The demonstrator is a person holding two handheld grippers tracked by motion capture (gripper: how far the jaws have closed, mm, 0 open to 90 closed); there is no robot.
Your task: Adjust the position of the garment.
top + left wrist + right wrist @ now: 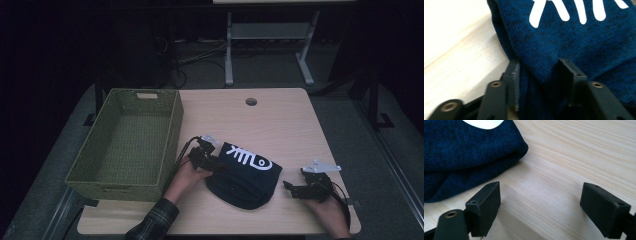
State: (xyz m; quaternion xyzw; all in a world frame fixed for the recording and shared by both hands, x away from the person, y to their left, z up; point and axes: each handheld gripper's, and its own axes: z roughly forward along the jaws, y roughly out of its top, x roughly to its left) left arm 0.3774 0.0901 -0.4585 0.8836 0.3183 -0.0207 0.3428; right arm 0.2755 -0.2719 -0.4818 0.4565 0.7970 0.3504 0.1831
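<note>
Lab or test bay, dimly lit. Pale wood worktop [280, 120] with a round cable hole [251, 101] at 12 o'clock. Grey carpet floor around it. Beyond, at 12 o'clock, white metal legs of a second bench [270, 40]; loose black cables [192, 62] trail on the floor at 11 o'clock. No household furnishings; surroundings dark.

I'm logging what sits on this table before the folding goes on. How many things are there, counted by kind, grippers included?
Dark blue knitted garment with a white print: 1
Green woven basket: 1
Hand-held grippers: 2, the left gripper with the garment's edge between its jaws and the right gripper open over bare wood
Total: 4
</note>
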